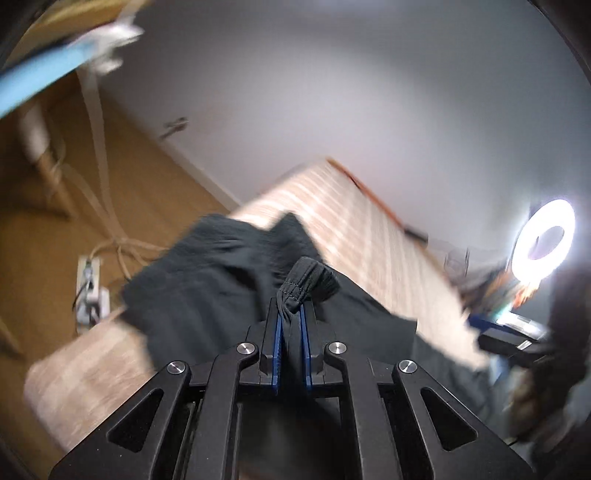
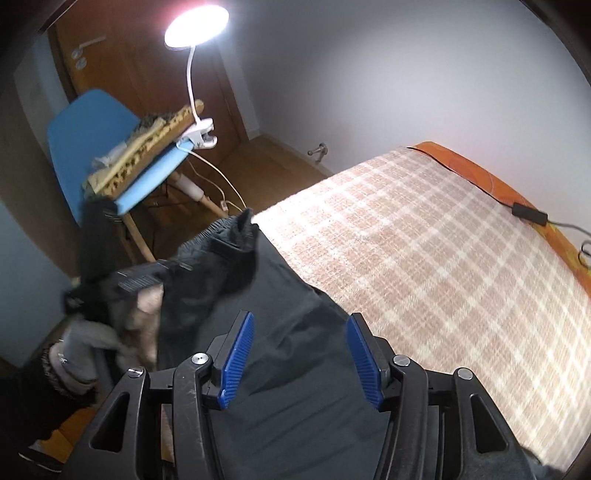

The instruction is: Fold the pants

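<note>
Left wrist view (blurred):
- Left gripper [image 1: 291, 314]: blue pads pressed together, pinching a gathered elastic edge of the dark pants [image 1: 221, 280].
- Pants: bunched fabric spread below the claw over the near corner of the bed.
- Plaid blanket [image 1: 354, 229]: peach and cream check, covering the bed; orange sheet edge [image 1: 373, 195] along its far side.
- Ring lamp [image 1: 546, 240]: lit, at right edge.
- Power strip [image 1: 88, 291]: white, on the wood floor [image 1: 44, 251] at left, cables running up from it. Seen only in this view.
- Blue chair [image 1: 33, 85]: corner only, top left, smeared.

Right wrist view (sharp):
- Right gripper [image 2: 301, 358]: blue ribbed pads spread wide apart, nothing between them; it hangs over the pants [image 2: 288, 332], contact not discernible.
- Pants: lying on the blanket's left edge, one end raised at upper left where the left gripper [image 2: 236, 236] grips it.
- Gloved hand [image 2: 81, 350]: grey, lower left, on the left tool's handle. Seen only here.
- Plaid blanket [image 2: 424, 251], orange sheet edge [image 2: 480, 173], with a small black adapter [image 2: 528, 212] and cord on it.
- Blue chair [image 2: 92, 129]: full shape, stacked woven items [image 2: 147, 147] on its seat.
- Clip lamp [image 2: 195, 26]: white, lit, clamped to the chair's edge.
- Wooden door [image 2: 122, 55] behind.
</note>
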`<state>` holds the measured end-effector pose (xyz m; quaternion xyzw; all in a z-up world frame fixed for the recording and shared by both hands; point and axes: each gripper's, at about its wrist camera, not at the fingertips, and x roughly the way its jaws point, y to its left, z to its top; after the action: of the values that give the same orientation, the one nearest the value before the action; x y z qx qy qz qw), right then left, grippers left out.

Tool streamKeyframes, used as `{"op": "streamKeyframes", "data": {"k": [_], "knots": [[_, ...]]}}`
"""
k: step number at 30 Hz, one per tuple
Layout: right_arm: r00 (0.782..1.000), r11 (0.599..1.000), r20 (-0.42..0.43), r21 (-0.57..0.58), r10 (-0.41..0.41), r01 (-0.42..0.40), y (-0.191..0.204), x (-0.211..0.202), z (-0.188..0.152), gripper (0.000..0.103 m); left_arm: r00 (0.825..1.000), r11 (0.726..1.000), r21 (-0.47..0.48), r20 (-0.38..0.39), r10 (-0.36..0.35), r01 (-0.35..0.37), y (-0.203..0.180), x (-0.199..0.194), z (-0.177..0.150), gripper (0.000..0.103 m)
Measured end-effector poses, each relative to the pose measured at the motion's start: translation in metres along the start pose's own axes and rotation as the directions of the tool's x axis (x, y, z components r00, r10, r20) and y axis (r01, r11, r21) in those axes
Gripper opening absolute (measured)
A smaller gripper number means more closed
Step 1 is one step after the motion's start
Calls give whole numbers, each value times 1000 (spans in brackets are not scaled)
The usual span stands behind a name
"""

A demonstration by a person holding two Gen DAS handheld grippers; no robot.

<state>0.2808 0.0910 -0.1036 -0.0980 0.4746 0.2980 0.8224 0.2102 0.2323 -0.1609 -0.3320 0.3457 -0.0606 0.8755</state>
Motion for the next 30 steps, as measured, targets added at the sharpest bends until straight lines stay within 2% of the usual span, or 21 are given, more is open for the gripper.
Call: {"op": "streamKeyframes", "data": {"k": [2, 5, 9, 11, 13, 15, 16, 18, 21, 24, 27, 30], "knots": [[1000, 1000, -21, -11, -13, 13, -2, 11, 2, 55, 1000, 996, -82, 17, -21, 22, 20, -10, -2, 7], [999, 1000, -50, -21, -20, 19, -5, 26, 3, 55, 1000, 986, -166, -13, 11, -13, 38, -13, -4, 12], [994, 998, -97, -47, -42, 38, -11, 48, 3, 55, 999, 980, -201, -24, -23, 18, 40, -14, -3, 25], [992, 997, -119, -57, -50, 44, -13, 59, 5, 55, 1000, 983, -183, -26, -7, 2, 34, -12, 0, 31], [988, 996, -138, -69, -61, 52, -15, 68, 5, 55, 1000, 985, -173, -28, 7, -12, 31, -8, 4, 31], [988, 996, -143, -73, -65, 55, -14, 70, 4, 55, 999, 986, -164, -20, 25, -28, 32, -7, 4, 22], [988, 996, -142, -76, -54, 44, -12, 69, 3, 55, 999, 988, -148, -7, 44, -45, 30, -8, 5, 13], [989, 995, -135, -94, -52, 39, -7, 65, 0, 55, 998, 991, -121, 29, 56, -52, 31, -15, 7, 10], [991, 993, -122, -114, -56, 42, -1, 53, -7, 55, 995, 990, -125, 72, 71, -62, 38, -25, 10, 10], [994, 995, -101, -96, -42, 32, -2, 37, -13, 55, 996, 986, -159, 52, 66, -57, 50, -24, 7, 10], [996, 996, -79, -80, -37, 31, -4, 21, -21, 55, 996, 986, -147, 38, 85, -79, 50, -24, 3, 10], [998, 998, -47, -49, -47, 45, -8, -7, -34, 55, 996, 982, -170, 2, 88, -87, 54, -22, 4, 14]]}}
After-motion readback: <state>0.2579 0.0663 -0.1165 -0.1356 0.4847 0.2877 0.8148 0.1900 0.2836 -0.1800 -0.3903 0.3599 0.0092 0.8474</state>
